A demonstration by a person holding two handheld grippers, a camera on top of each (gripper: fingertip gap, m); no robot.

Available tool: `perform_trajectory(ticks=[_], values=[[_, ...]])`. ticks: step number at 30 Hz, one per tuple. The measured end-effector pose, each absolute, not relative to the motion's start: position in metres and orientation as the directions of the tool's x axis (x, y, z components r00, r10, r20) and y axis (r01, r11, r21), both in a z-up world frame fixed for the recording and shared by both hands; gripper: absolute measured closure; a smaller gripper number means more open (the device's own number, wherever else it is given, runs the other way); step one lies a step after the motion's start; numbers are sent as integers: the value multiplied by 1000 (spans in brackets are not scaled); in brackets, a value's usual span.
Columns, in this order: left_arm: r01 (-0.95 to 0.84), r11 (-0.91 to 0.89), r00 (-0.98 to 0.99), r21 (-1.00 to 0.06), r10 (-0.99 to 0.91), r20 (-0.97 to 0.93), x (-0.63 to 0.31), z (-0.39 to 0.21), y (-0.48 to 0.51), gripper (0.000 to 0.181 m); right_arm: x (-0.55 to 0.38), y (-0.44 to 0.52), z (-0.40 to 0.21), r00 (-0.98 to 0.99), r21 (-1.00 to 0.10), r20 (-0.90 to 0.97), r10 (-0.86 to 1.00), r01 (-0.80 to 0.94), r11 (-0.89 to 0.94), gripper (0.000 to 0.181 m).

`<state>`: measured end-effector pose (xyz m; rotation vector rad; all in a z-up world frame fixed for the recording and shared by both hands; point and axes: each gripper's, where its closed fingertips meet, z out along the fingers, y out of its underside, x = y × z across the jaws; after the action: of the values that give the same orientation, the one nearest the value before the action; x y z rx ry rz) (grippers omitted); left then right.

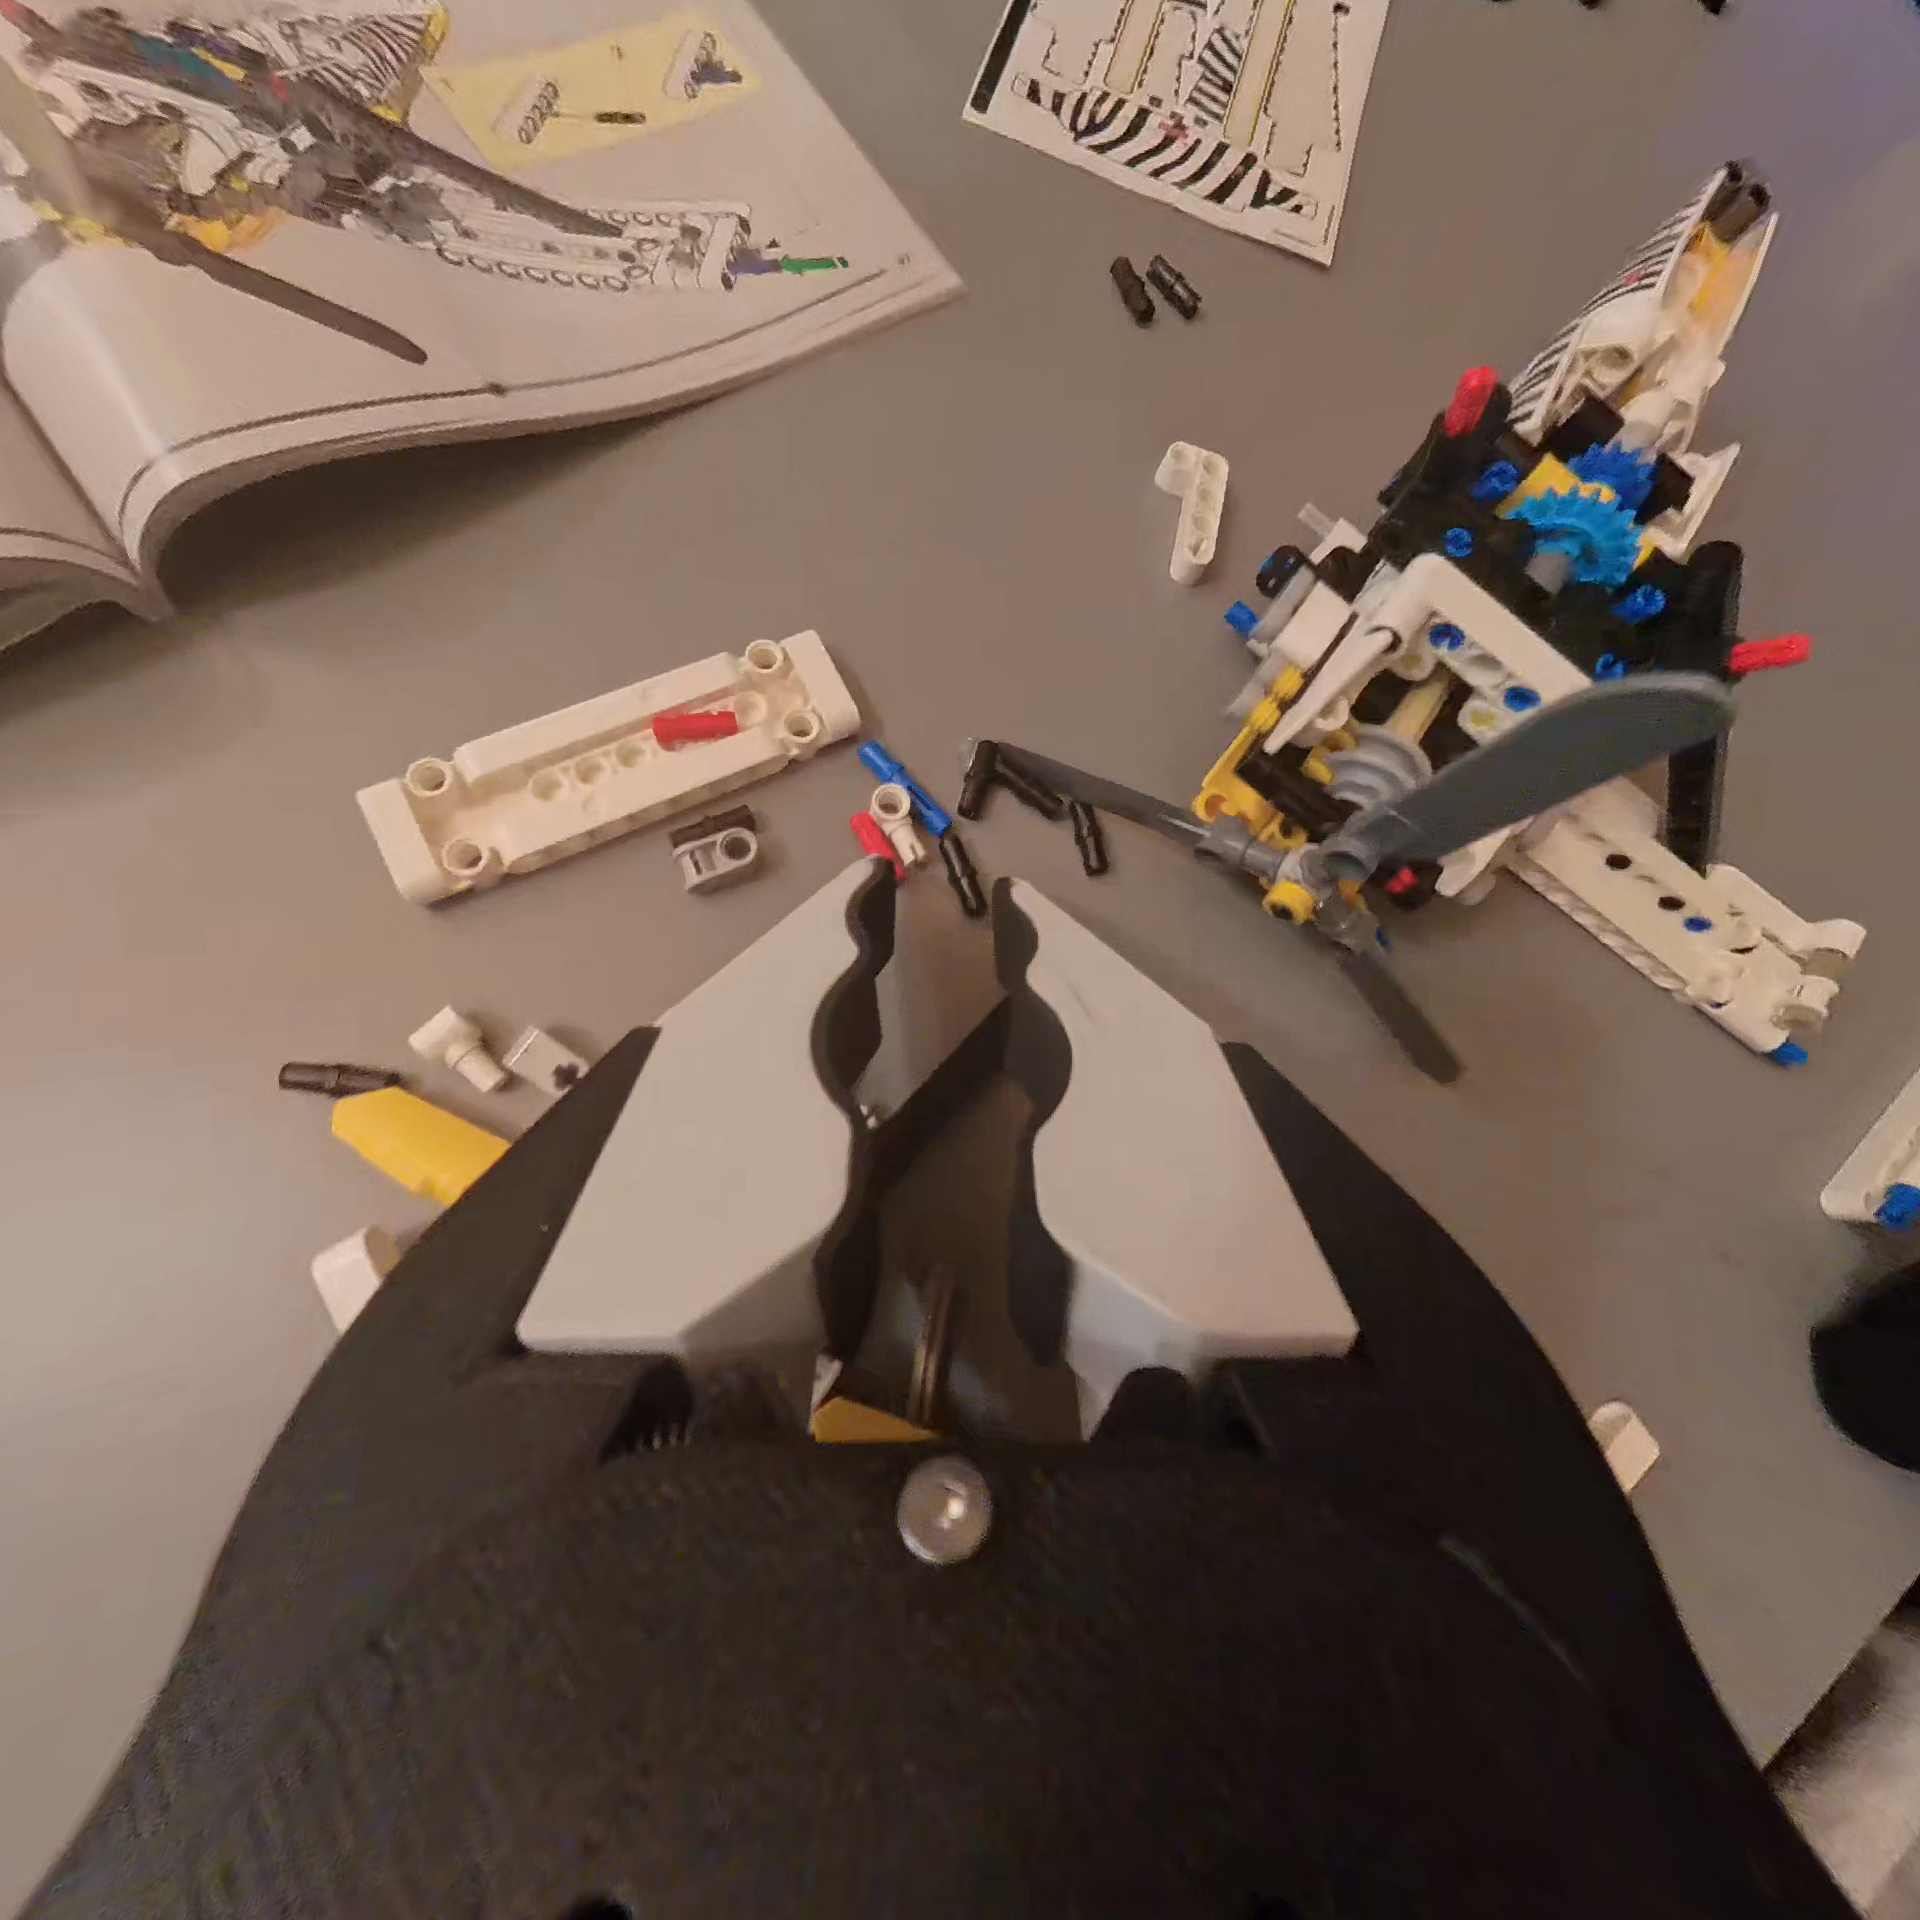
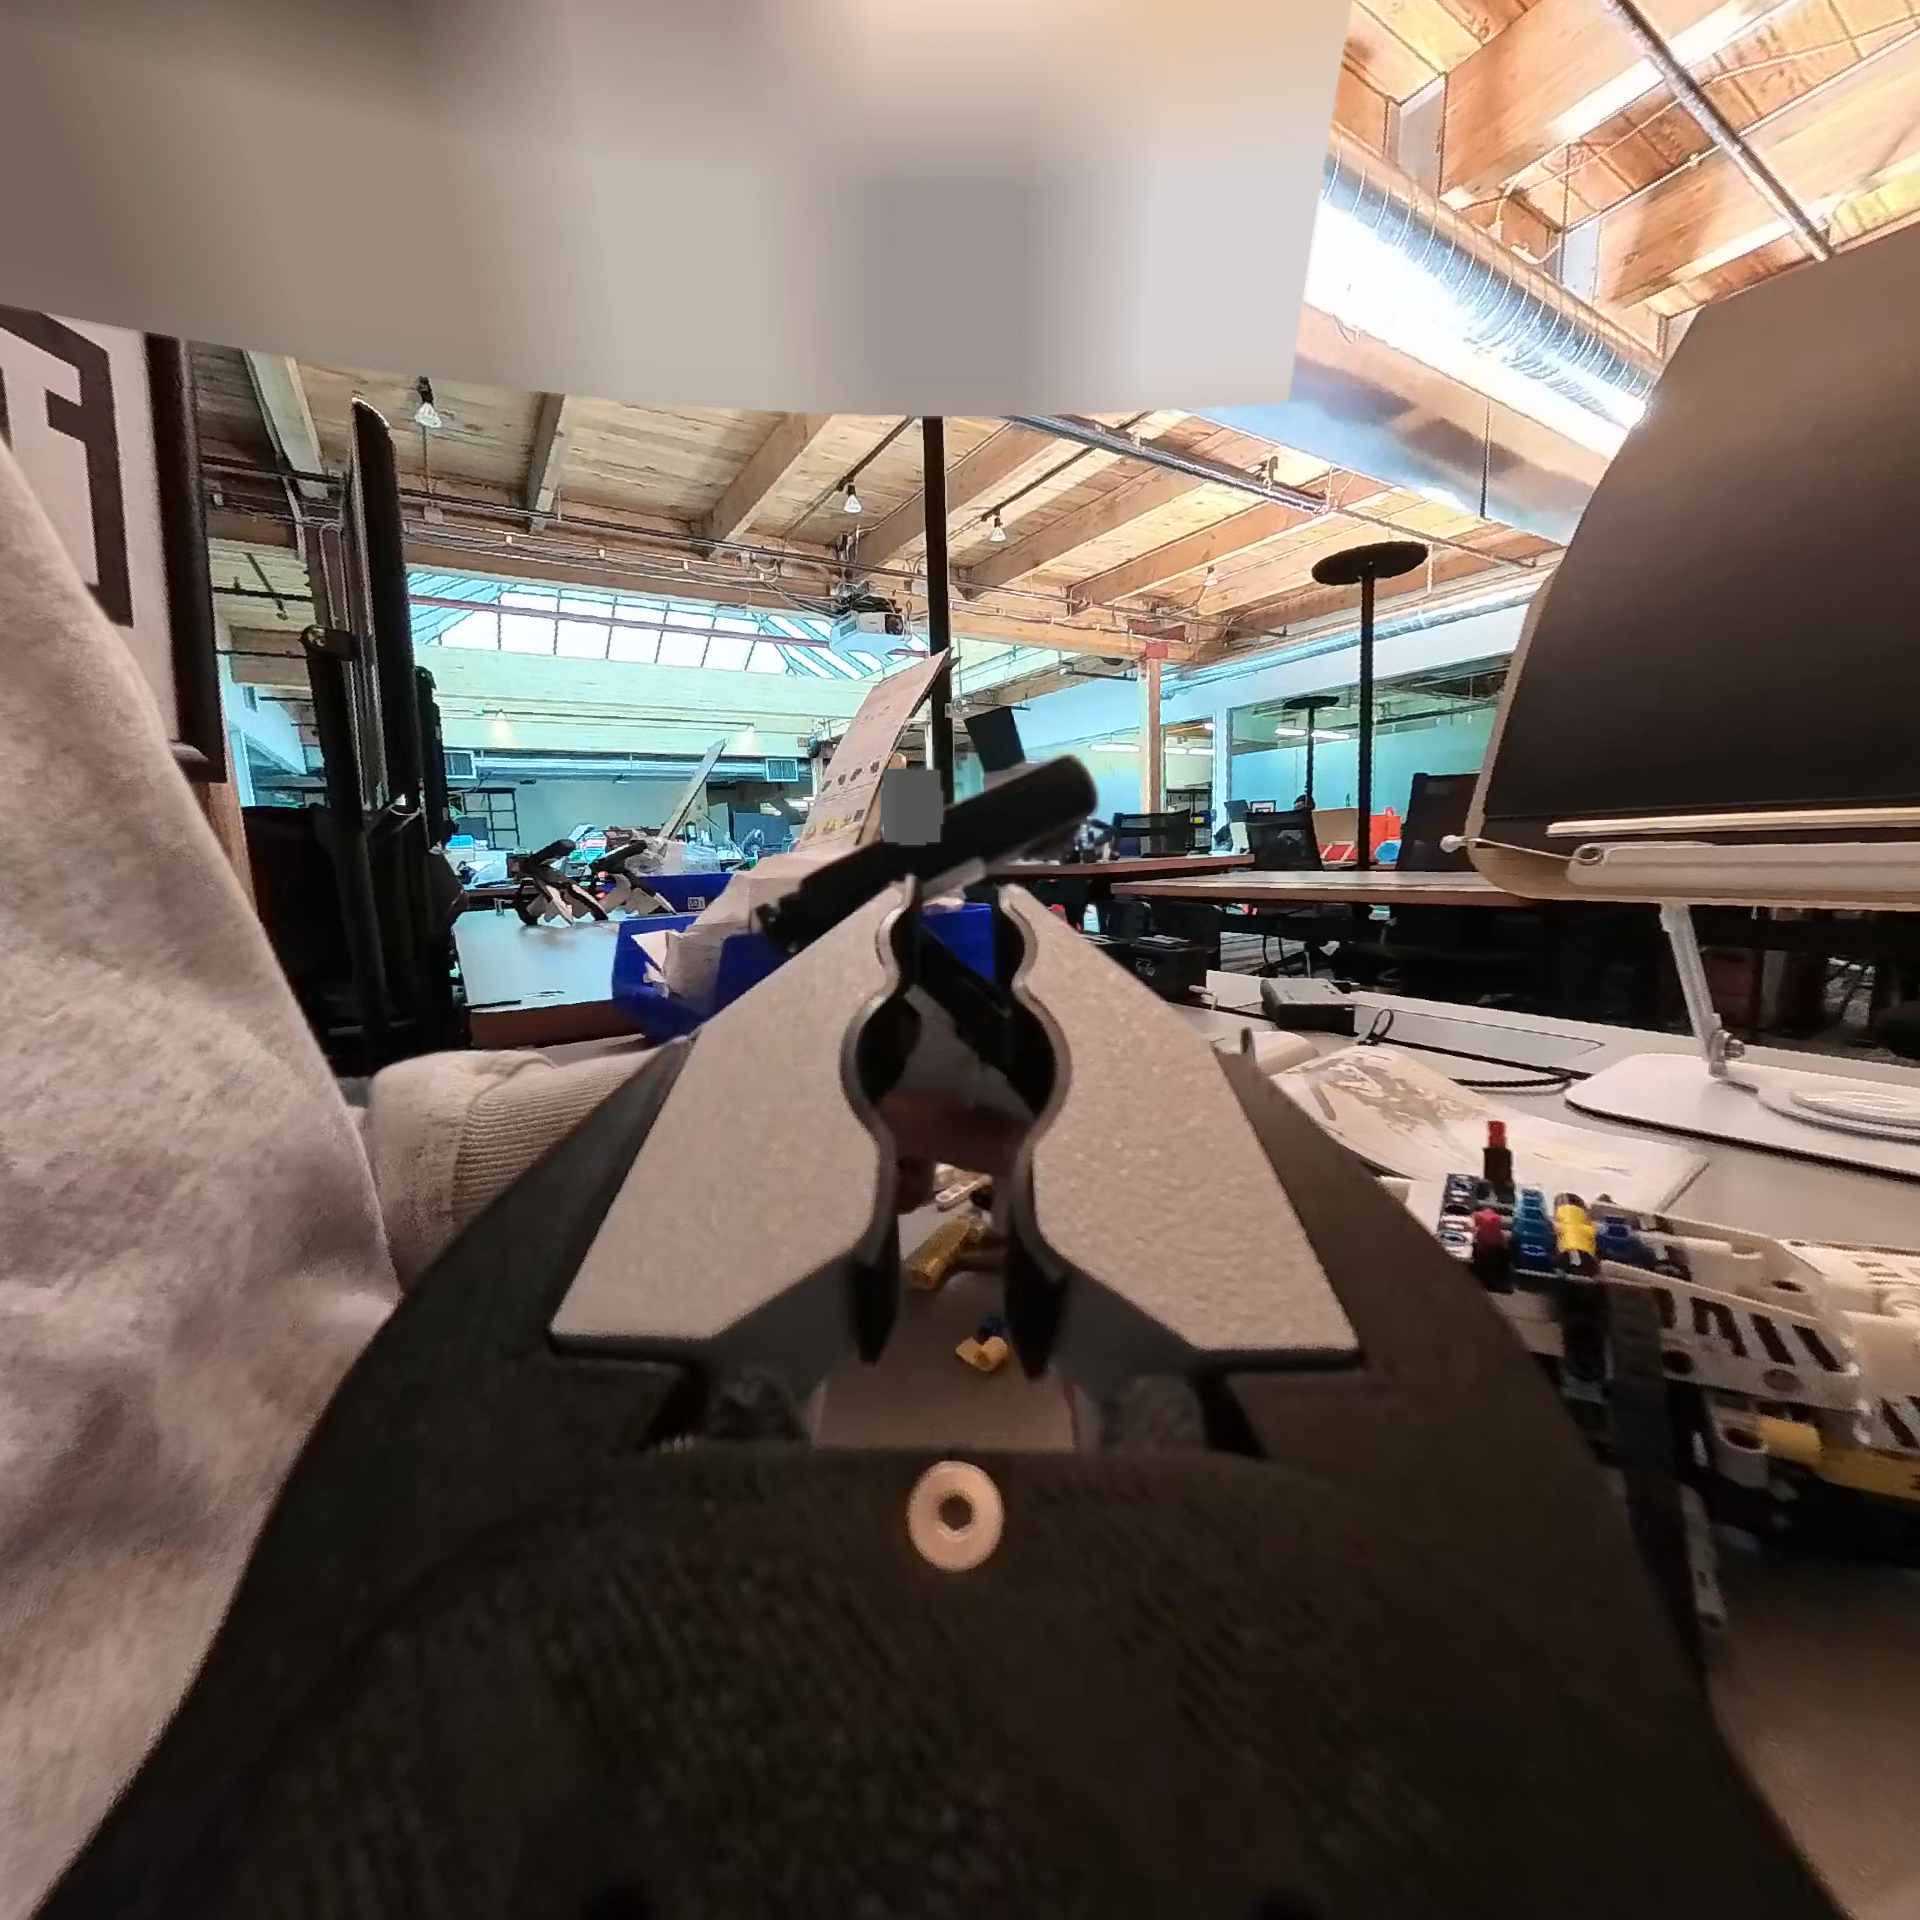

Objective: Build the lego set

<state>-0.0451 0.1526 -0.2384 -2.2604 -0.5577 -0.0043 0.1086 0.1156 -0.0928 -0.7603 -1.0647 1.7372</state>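
The part-built lego plane [image 1: 1455, 665] stands on the grey table [image 1: 1039, 520] at the right, with a grey propeller [image 1: 1538, 769] and blue gears. My left gripper [image 1: 945, 888] is open and empty, with its tips just above a cluster of small red, white, blue and black pins [image 1: 902, 805]. A white panel [image 1: 613, 769] with a red pin in it lies to the left. My right gripper [image 2: 958, 899] is raised off the table and shut on a black pin [image 2: 935, 842] that lies crosswise at its tips. The plane also shows in the right wrist view [image 2: 1662, 1299], at the lower right.
An open instruction booklet [image 1: 416, 208] and a sticker sheet [image 1: 1174, 104] lie at the back. Two black pins [image 1: 1153, 286], a white L beam [image 1: 1195, 509], a grey connector [image 1: 715, 847] and a yellow piece [image 1: 416, 1143] lie loose. A grey sleeve [image 2: 156, 1039] and a monitor [image 2: 1714, 623] flank my right gripper. About 20 cm separates my left fingertips from my right. From the left gripper's tips to the part-built lego plane [image 1: 1455, 665] is close to 8 cm.
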Motion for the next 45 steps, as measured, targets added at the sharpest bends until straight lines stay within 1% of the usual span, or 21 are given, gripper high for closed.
perform_trajectory(ticks=[4,9,13,15,17,18,21,22,23,24,26,29,32,35,37,39,41,43,45], values=[[373,-619,912,-691,380,153,-44,-241,154,164,111,116,-92,-370,-897,-30,929,-400,-188,171],[342,-639,923,-688,367,118,-45,-242,154,170,114,116,-91,-352,-891,-20,936,-418,-176,172],[287,-677,933,-678,356,39,-43,-245,155,165,117,118,-90,-335,-884,-20,942,-434,-173,172],[281,-684,936,-673,349,36,-40,-246,158,159,117,119,-90,-331,-883,-20,943,-437,-172,172],[270,-699,938,-662,347,16,-39,-247,159,158,117,118,-90,-327,-883,-15,945,-439,-166,172],[259,-708,939,-657,344,-1,-39,-248,160,159,117,117,-90,-326,-884,-12,945,-438,-162,172],[237,-732,951,-639,310,-2,-33,-250,161,170,116,116,-90,-322,-887,-2,947,-437,-150,172],[227,-735,952,-639,305,-12,-33,-250,160,171,116,116,-90,-320,-887,0,947,-438,-148,172],[224,-735,954,-640,301,-12,-33,-250,160,172,116,116,-90,-319,-886,0,948,-440,-148,172],[226,-730,954,-645,298,-4,-32,-249,160,177,117,116,-90,-318,-885,-1,948,-442,-149,172],[234,-707,954,-668,301,16,-32,-245,158,179,117,118,-89,-315,-881,-7,949,-447,-155,172],[262,-660,954,-704,290,83,-29,-236,153,179,118,119,-89,-316,-877,-21,949,-449,-169,171],[313,-584,949,-749,226,220,-17,-220,150,179,119,120,-89,-310,-875,-25,950,-453,-171,170],[399,-470,900,-787,37,434,12,-189,147,179,121,120,-88,-285,-877,-1,959,-461,-138,172],[478,-395,822,-785,-115,558,32,-164,141,179,124,121,-87,-229,-873,34,973,-481,-82,181],[542,-361,755,-759,-188,628,40,-152,133,180,121,121,-91,-193,-892,56,980,-451,-38,181],[605,-342,665,-719,-280,693,50,-140,124,180,114,121,-97,-192,-926,41,981,-377,-35,173],[706,-316,537,-633,-342,771,55,-127,120,180,108,120,-103,-194,-954,27,981,-298,-33,155],[800,-287,394,-526,-410,823,60,-113,119,180,104,119,-106,-160,-966,58,985,-257,15,149]])
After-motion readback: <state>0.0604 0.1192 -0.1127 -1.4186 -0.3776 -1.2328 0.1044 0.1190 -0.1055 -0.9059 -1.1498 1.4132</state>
